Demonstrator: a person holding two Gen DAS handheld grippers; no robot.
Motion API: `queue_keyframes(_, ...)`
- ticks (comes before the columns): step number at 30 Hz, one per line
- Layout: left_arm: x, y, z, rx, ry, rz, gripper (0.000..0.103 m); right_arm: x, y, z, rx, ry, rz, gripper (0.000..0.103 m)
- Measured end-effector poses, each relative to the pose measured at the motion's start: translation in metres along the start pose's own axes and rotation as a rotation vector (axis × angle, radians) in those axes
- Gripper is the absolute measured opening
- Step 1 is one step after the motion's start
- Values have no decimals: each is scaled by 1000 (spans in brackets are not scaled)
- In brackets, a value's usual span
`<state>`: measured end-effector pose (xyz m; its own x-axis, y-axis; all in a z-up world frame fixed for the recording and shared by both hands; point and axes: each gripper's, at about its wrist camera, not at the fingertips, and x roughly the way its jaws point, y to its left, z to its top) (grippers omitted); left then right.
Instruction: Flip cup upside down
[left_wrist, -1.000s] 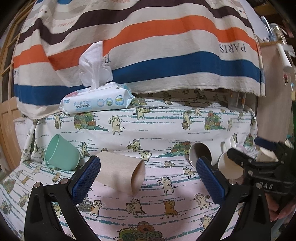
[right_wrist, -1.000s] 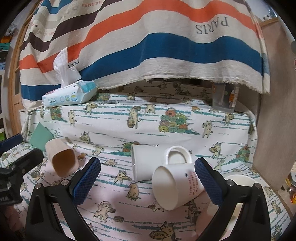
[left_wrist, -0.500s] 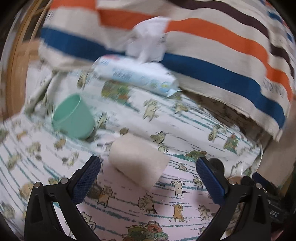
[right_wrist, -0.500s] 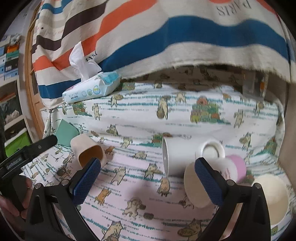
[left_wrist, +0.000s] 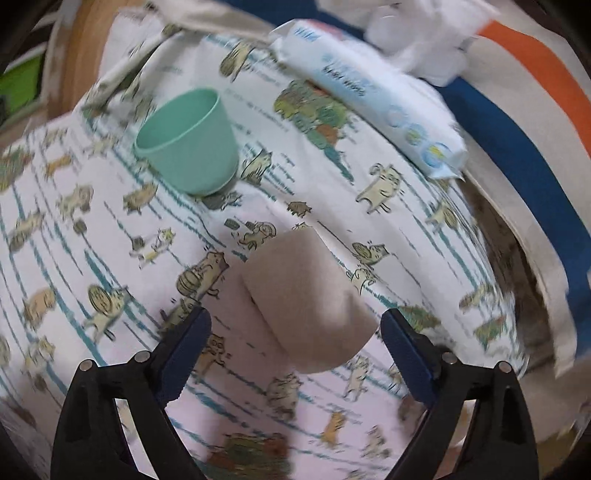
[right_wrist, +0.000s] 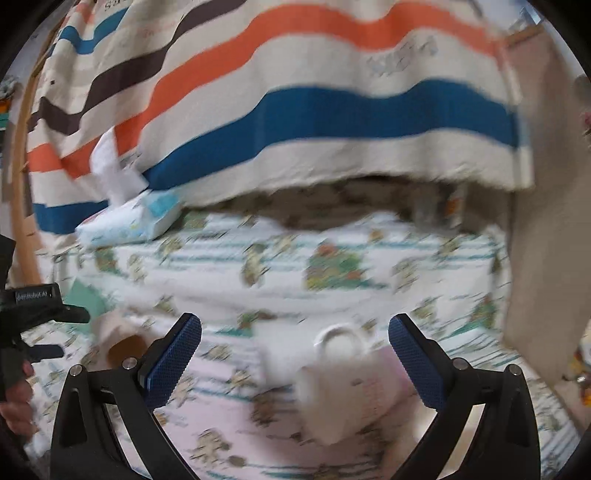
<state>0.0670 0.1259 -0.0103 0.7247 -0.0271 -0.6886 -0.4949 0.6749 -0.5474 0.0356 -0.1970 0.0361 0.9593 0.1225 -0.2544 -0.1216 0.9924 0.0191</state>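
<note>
The left gripper (left_wrist: 291, 343) has swung in over the beige cup (left_wrist: 306, 302), jaws now spread wide either side of it, gripping nothing. The right gripper (right_wrist: 295, 354) hangs wide too, empty. On the cloth (left_wrist: 92, 229), the cup lies sideways, unflipped, its long axis along the cloth, closed base toward the left camera.

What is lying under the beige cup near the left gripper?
The beige cup lies on its side on the cat-print cloth, between the open fingers of the left gripper. Only cloth shows around it; the patch directly beneath is covered by the cup.
</note>
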Motion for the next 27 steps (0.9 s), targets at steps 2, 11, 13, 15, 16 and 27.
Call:
queue_keyframes(2,6,-12,6,-29,3,40,92,-3,0,1,-9,-18,-15,102)
queue_keyframes(11,55,-50,14,-102,60,321,92,-7,13,-3,-71,-30,-18,102)
queue_keyframes(13,69,-45,14,-144,92,368,90,-7,13,-3,-69,-30,-23,102)
queue_keyframes(15,82,-36,12,-182,122,382,87,-8,12,-3,-62,-34,-27,102)
queue_keyframes(16,87,-34,12,-189,135,384,85,-8,11,-3,-60,-35,-28,102)
queue_keyframes(27,79,-30,-11,47,114,338,73,-5,12,-4,-71,-31,-39,102)
